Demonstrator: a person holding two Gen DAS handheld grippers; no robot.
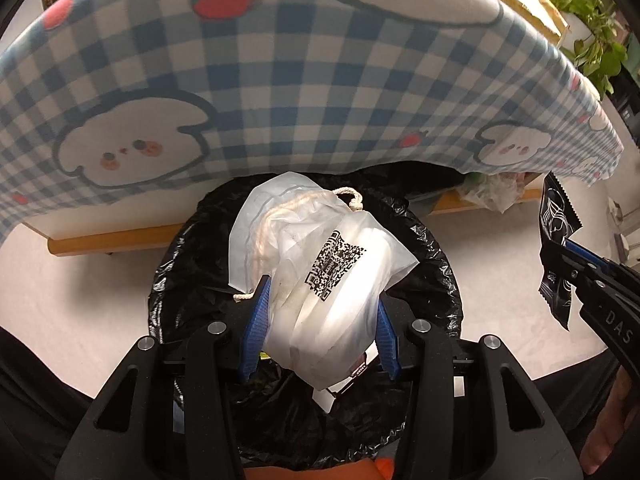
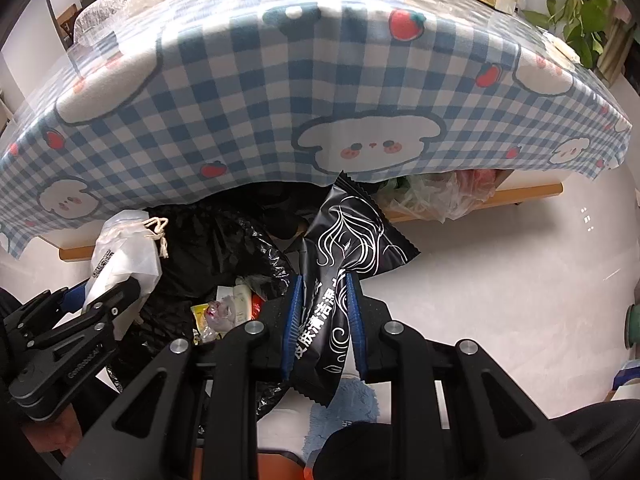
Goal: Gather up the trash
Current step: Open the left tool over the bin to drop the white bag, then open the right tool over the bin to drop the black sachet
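My left gripper (image 1: pixel 322 300) is shut on a white translucent drawstring pouch (image 1: pixel 320 264) with a QR code print, held right over the black-lined trash bin (image 1: pixel 432 248). The same pouch (image 2: pixel 124 252) shows at the left of the right wrist view, above the bin (image 2: pixel 224 248), which holds several wrappers. My right gripper (image 2: pixel 323 300) is shut on a black sachet (image 2: pixel 344 240) with white line art, hanging just right of the bin's rim. That sachet (image 1: pixel 558 224) and the right gripper (image 1: pixel 568 256) appear at the right edge of the left wrist view.
A table with a blue checked cloth (image 1: pixel 280 72) overhangs just behind the bin; plastic bags (image 2: pixel 440 192) lie on a wooden shelf under it. White floor (image 2: pixel 500 280) spreads to the right, a blue mat (image 2: pixel 352 404) lies below my right gripper. Plants (image 2: pixel 576 4) stand far right.
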